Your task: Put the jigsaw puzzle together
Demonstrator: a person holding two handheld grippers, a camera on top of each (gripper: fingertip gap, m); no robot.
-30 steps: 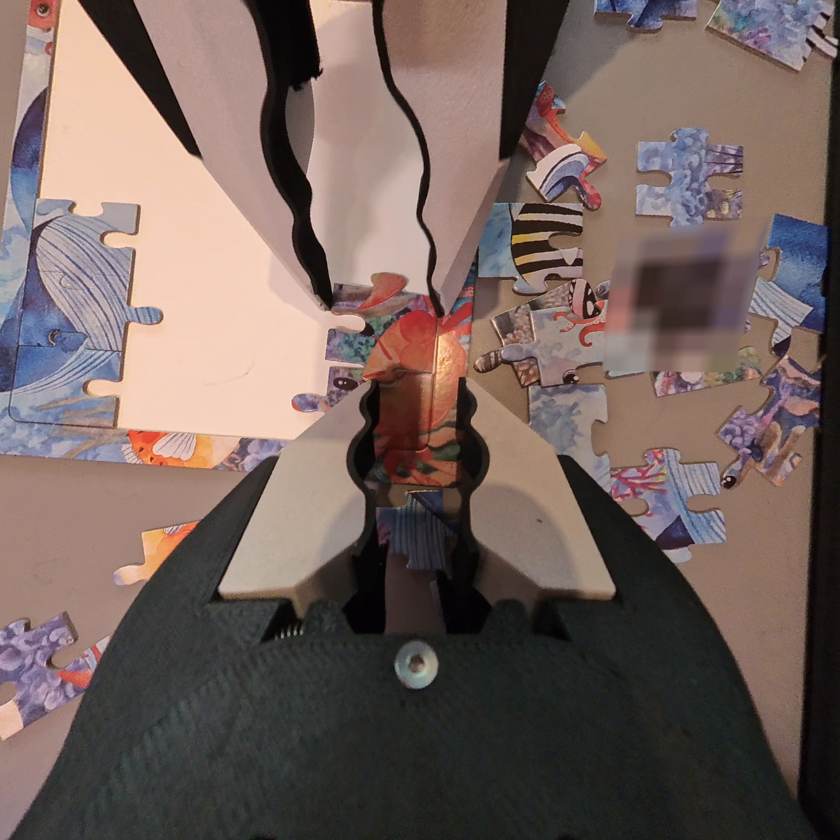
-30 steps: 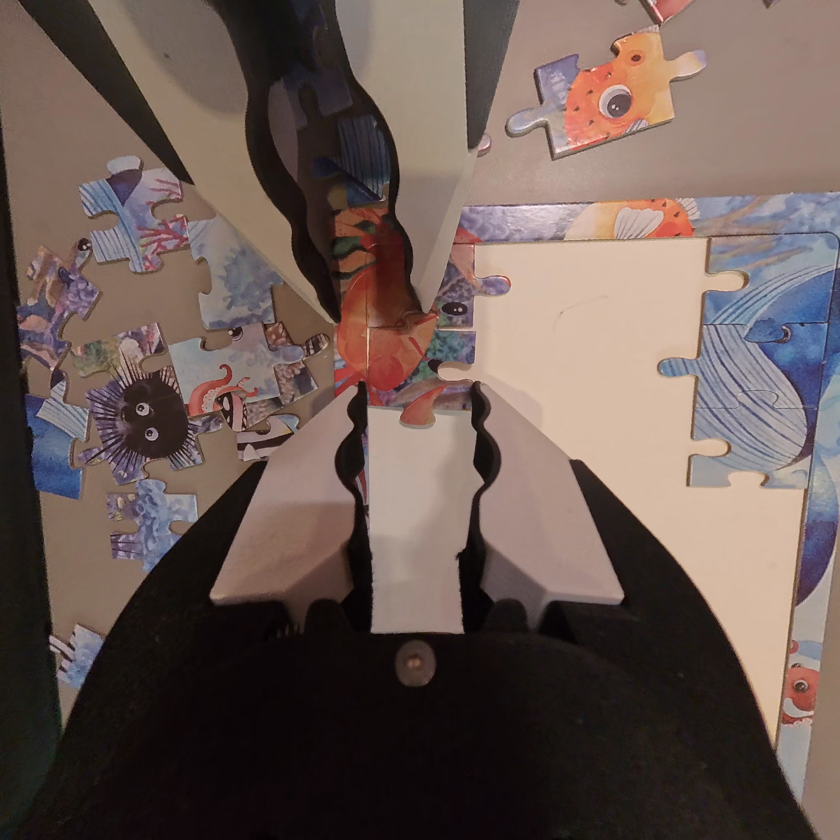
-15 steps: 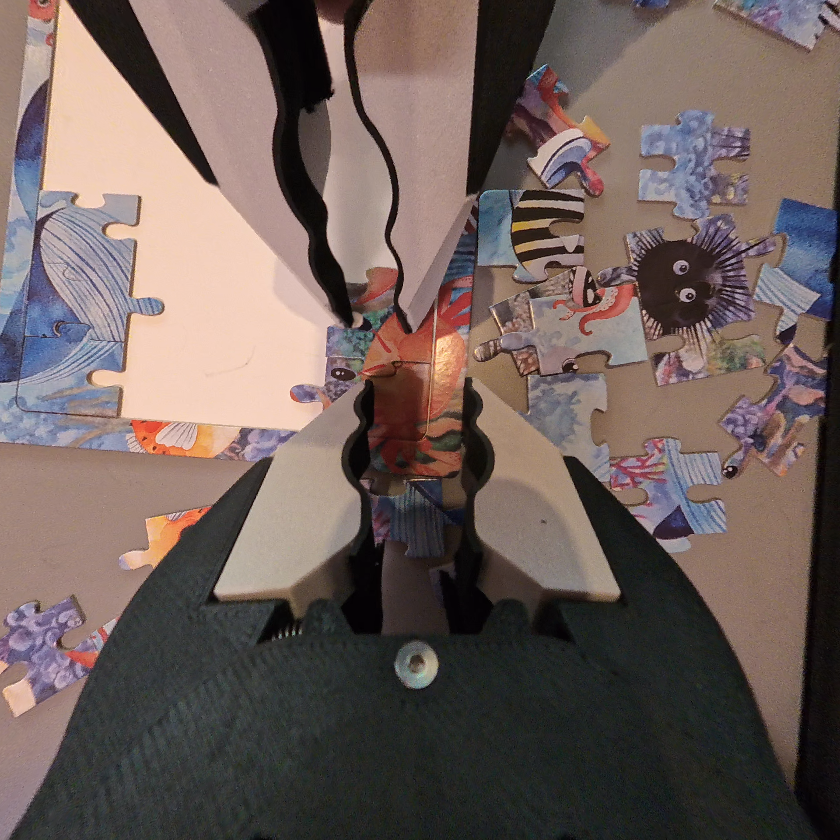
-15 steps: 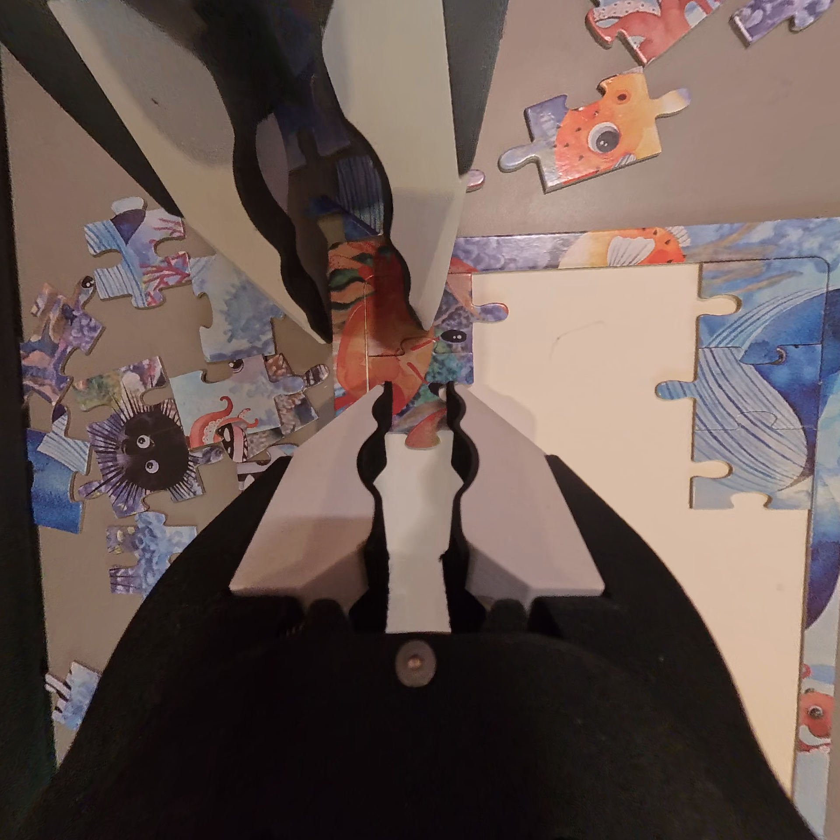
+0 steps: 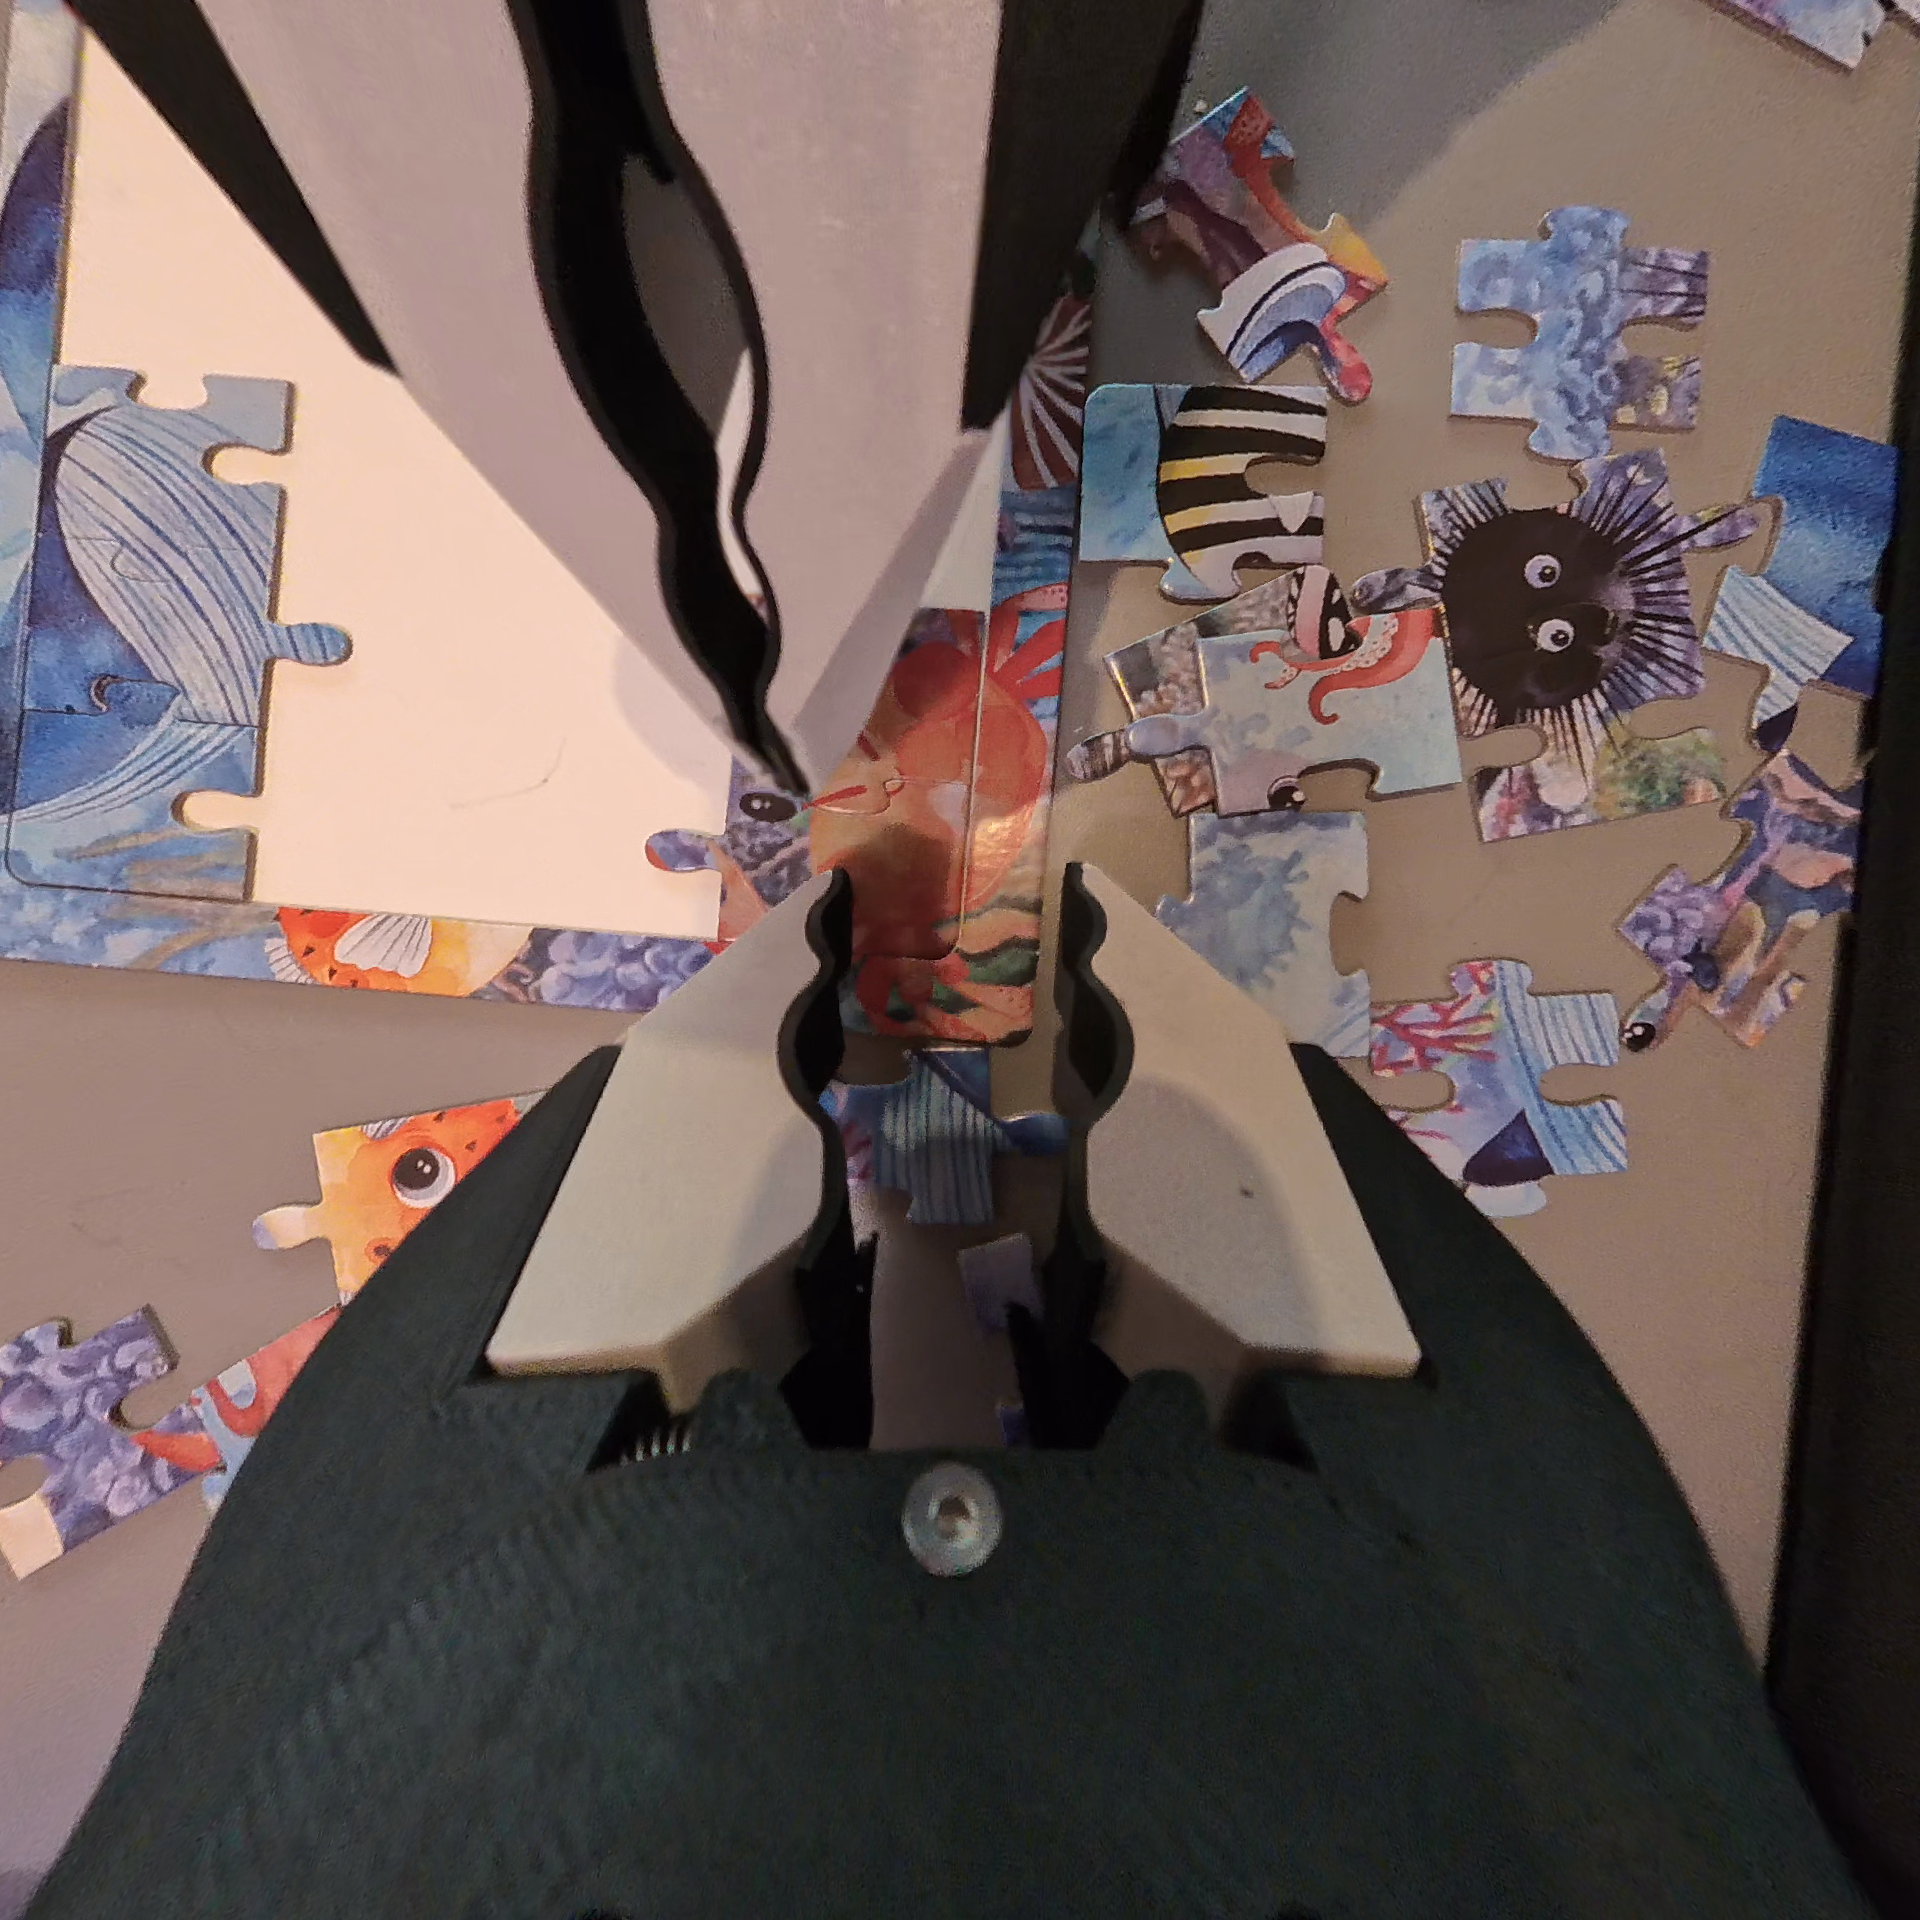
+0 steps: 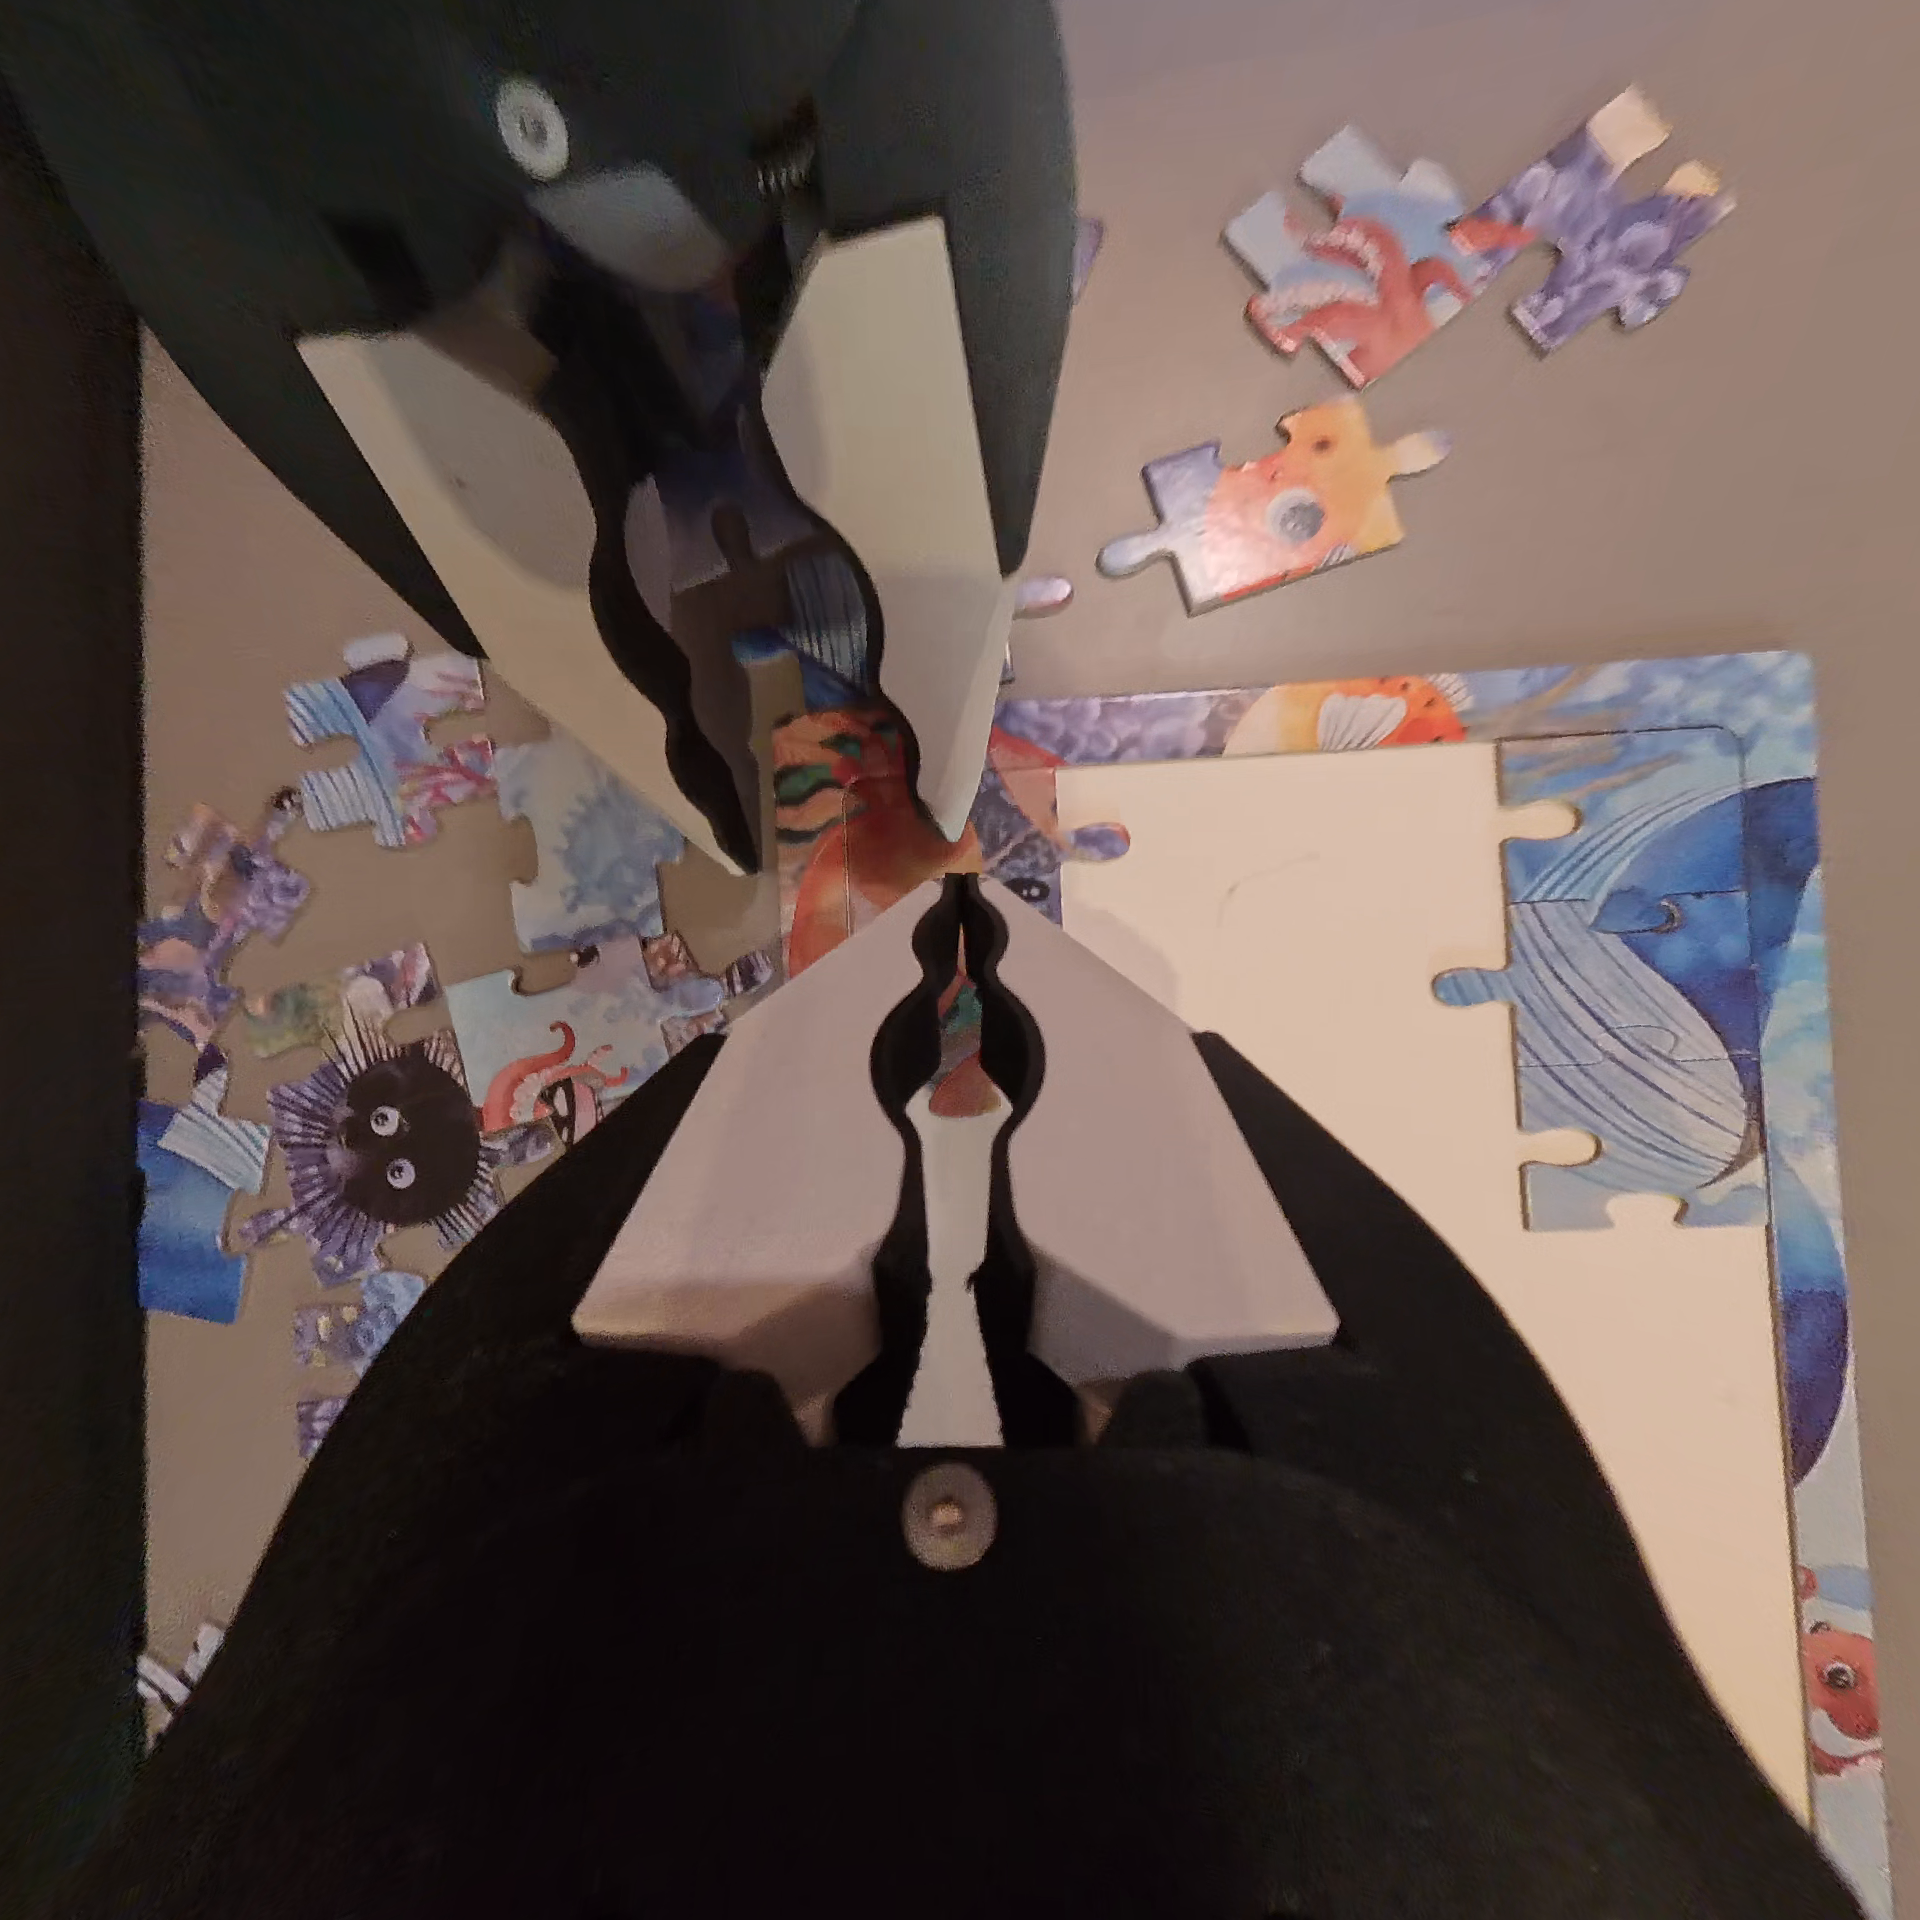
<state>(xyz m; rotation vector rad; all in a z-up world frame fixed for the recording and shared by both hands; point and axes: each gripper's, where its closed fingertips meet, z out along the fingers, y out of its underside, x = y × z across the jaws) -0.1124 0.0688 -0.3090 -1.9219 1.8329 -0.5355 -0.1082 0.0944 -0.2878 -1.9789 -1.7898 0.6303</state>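
Observation:
The puzzle tray (image 5: 468,623) has a cream base and a blue picture border; it also shows in the right wrist view (image 6: 1299,1143). Whale pieces (image 5: 156,623) sit fitted at one end (image 6: 1621,987). Orange crab pieces (image 5: 935,769) lie in the opposite corner (image 6: 862,842). My left gripper (image 5: 954,883) is open, with its fingers on either side of the crab pieces. My right gripper (image 6: 957,885) is shut, its tips down on the crab pieces, facing the left gripper (image 6: 850,847). It also shows from above in the left wrist view (image 5: 790,774).
Loose pieces lie on the grey table beside the tray: a black sea urchin (image 5: 1558,623), a striped fish (image 5: 1236,478), an orange pufferfish (image 6: 1278,509), an octopus (image 6: 1361,281). A blue striped piece (image 5: 935,1132) lies under my left gripper. Only a small space, under 4 cm, lies between the two pairs of fingers. Between my left fingertips and the striped fish (image 5: 1236,478) there is roughly 8 cm.
My right gripper has gone from open to shut and pushed forward onto the crab pieces. My left gripper stays open around them.

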